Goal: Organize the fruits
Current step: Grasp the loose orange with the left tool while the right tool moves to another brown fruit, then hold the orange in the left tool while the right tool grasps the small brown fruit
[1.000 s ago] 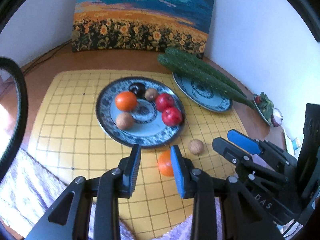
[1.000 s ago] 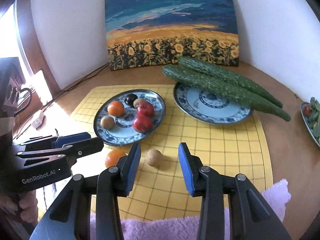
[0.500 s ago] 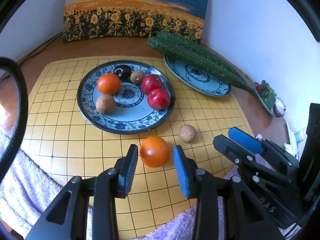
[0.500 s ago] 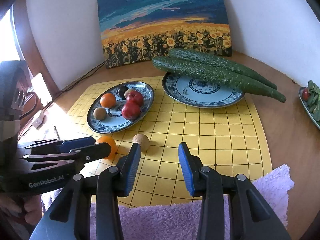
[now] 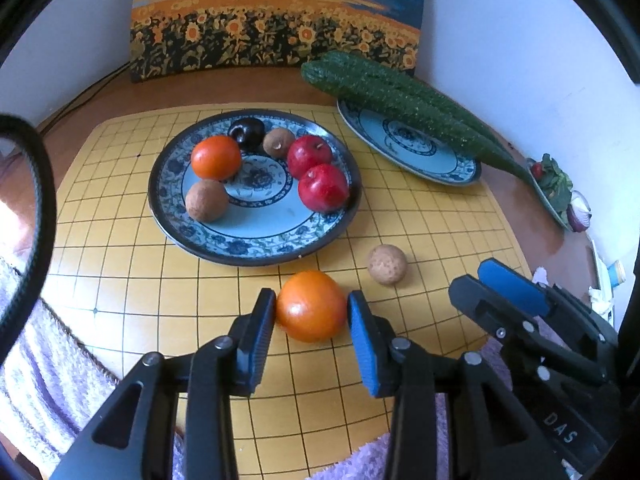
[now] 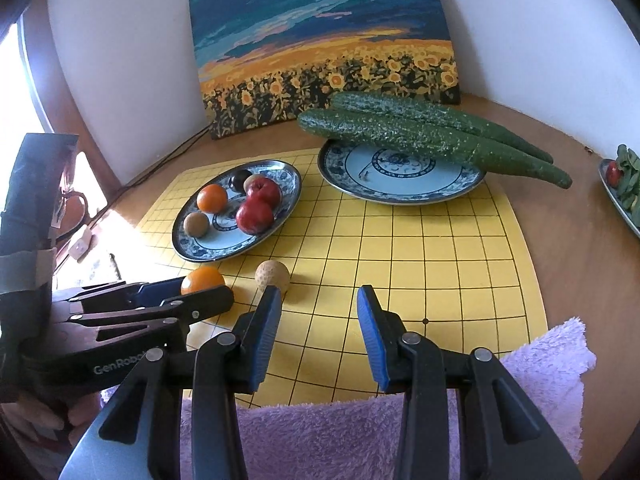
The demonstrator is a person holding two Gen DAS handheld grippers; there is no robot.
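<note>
An orange [image 5: 311, 306] lies on the yellow grid mat, between the open jaws of my left gripper [image 5: 311, 322], which are not pressing it. It also shows in the right wrist view [image 6: 202, 279]. A small brown fruit [image 5: 387, 264] lies just right of it. The blue patterned fruit plate [image 5: 256, 240] behind holds an orange, two red apples, a dark plum and two brown fruits. My right gripper [image 6: 318, 320] is open and empty over the mat, right of the brown fruit [image 6: 273, 275].
A second blue plate [image 6: 400, 192] carries two long cucumbers [image 6: 420, 132]. A sunflower painting [image 6: 328, 52] leans on the wall. A purple towel [image 6: 360, 432] lies at the mat's near edge. A dish of greens [image 5: 556, 184] sits far right.
My left gripper has moved forward and down until the orange sits between its jaws. The right gripper has drawn back slightly and stays open.
</note>
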